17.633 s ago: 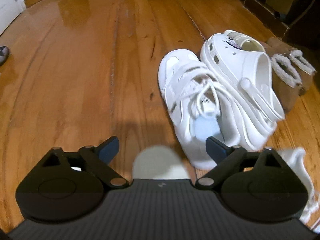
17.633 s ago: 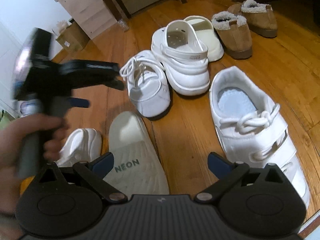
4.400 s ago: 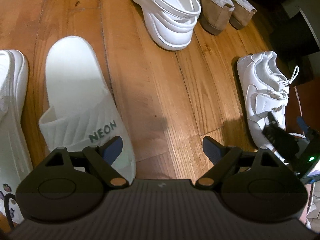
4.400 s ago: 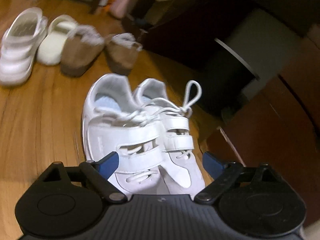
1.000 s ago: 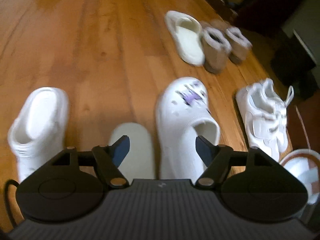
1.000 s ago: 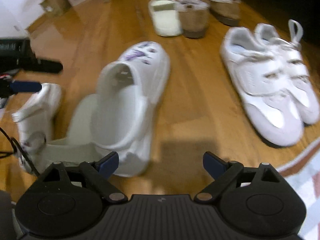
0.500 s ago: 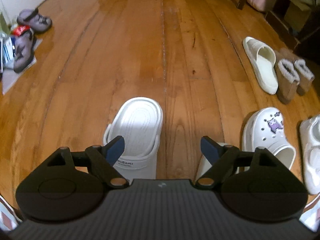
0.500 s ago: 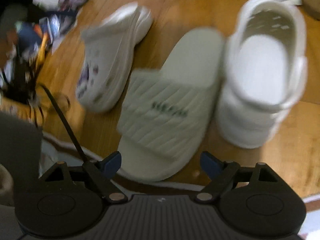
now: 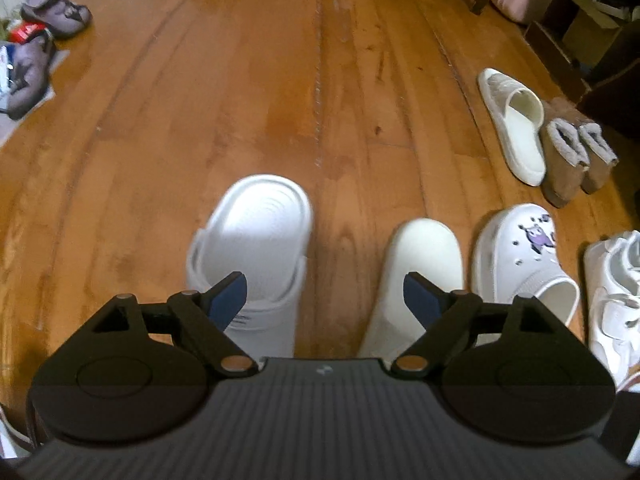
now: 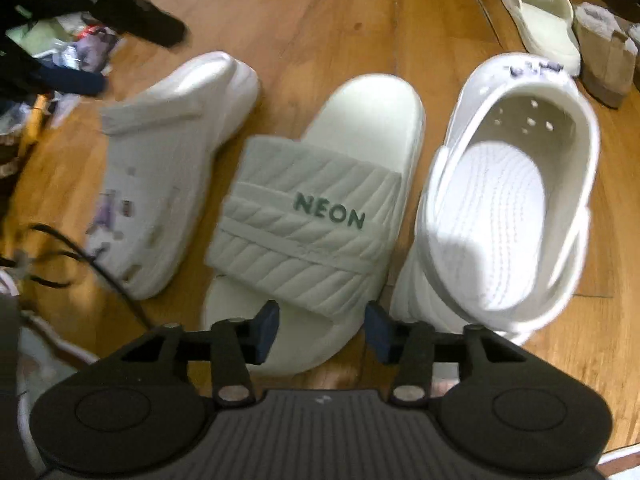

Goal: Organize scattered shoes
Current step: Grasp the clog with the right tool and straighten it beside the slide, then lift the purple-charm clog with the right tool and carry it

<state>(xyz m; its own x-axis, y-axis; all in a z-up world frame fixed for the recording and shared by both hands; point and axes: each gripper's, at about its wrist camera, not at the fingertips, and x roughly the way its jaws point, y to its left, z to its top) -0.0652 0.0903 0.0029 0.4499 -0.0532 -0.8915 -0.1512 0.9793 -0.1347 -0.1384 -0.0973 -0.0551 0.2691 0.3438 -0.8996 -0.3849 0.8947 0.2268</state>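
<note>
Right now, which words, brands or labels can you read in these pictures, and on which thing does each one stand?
"NEON": green letters on the ribbed strap of the pale slide sandal, right wrist view.
Dark print on the heel strap of the white clog, left wrist view: too blurred to read.
Nothing else is readable.

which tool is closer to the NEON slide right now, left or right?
Right. The right tool sits right over the NEON slide, jaws closing around its near end. The left tool hangs beside it, between it and the lone clog.
</note>
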